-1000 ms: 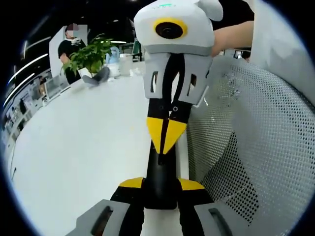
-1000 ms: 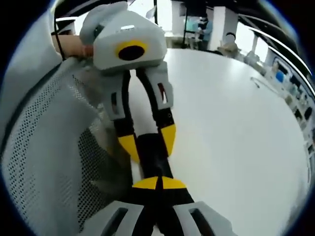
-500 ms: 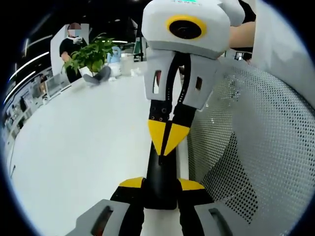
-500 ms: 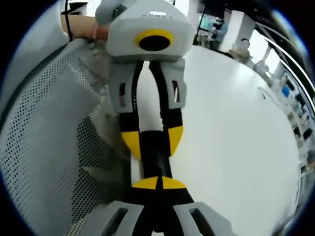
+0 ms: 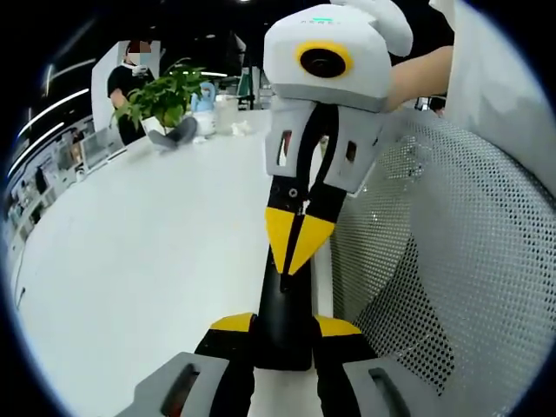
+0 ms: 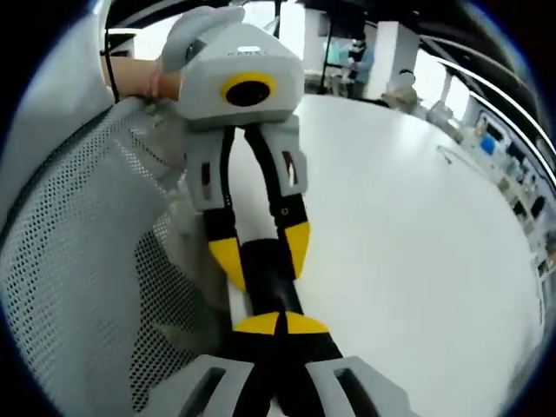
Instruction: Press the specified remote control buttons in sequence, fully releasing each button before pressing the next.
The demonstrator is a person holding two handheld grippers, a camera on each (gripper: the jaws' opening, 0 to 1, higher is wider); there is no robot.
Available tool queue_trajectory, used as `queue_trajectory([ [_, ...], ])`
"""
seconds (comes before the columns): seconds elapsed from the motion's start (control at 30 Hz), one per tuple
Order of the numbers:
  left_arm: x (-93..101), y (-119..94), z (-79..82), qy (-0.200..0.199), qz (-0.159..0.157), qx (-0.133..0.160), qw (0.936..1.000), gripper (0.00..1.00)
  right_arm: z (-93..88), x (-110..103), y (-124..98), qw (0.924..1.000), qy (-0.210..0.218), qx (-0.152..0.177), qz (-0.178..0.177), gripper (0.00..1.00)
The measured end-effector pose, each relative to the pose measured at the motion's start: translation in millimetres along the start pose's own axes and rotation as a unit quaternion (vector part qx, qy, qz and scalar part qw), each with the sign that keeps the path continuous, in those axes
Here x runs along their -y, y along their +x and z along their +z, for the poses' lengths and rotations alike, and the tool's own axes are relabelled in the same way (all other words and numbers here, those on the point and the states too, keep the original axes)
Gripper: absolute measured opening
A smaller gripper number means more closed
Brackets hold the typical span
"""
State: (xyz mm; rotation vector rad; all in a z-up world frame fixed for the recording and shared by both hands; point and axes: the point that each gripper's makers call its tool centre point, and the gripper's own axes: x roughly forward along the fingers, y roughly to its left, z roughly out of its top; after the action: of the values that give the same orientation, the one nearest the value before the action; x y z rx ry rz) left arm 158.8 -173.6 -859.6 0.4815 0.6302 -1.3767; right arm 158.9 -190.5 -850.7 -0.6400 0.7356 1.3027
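White table top [image 5: 148,252] takes most of both views, round-edged, w/ a shop-like room behind it. Next biggest: white perforated mesh panel [image 5: 452,261] curving up along the table edge, on the right in the left gripper view and on the left in the right gripper view [image 6: 78,287].

My left gripper [image 5: 285,328] has its jaws set narrow, yellow pads on either side of the black remote [image 5: 282,304], gripping it by its long edges. Remote lies lengthwise on the table, just beside the mesh, running straight away from the left jaws. In the right gripper view the same grip shows from the far end [image 6: 261,254], pads either side of the black body.

My right gripper [image 6: 278,323] has its jaws closed together into one yellow point, nothing btwn them, tip down on the remote's top face. Can't tell which button, or whether it's pressed in.

Smallest: green potted plant [image 5: 161,100] at the table's far edge.
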Motion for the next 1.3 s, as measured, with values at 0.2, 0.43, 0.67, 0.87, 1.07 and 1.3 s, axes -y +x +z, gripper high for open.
queue_trajectory([
  [0.2, 0.1, 0.1, 0.2, 0.0, 0.0, 0.0, 1.0, 0.25, 3.3, -0.8, 2.0, 0.9999, -0.004, 0.002, -0.011, 0.0],
  [0.43, -0.1, 0.1, -0.1, -0.001, 0.0, 0.0, 1.0, 0.25, 3.6, -0.4, 1.9, 1.0, -0.003, 0.006, 0.002, 0.0],
  [0.67, 0.0, 0.1, -0.1, 0.002, 0.0, -0.002, 1.0, 0.25, 3.1, -3.0, 4.5, 0.9901, -0.129, -0.048, 0.03, 0.0],
  [0.87, 0.2, 0.0, -0.4, 0.006, 0.001, -0.003, 1.0, 0.25, 2.6, -4.3, 6.3, 0.9709, -0.213, -0.097, 0.048, 0.0],
  [1.07, -0.1, 0.3, -0.5, 0.004, 0.0, -0.003, 1.0, 0.25, 1.0, -4.8, 7.6, 0.9461, -0.288, -0.137, 0.055, 0.0],
  [1.3, 0.1, 0.2, -0.6, 0.005, 0.0, -0.003, 1.0, 0.25, 0.8, -4.3, 8.9, 0.9248, -0.334, -0.164, 0.08, 0.0],
])
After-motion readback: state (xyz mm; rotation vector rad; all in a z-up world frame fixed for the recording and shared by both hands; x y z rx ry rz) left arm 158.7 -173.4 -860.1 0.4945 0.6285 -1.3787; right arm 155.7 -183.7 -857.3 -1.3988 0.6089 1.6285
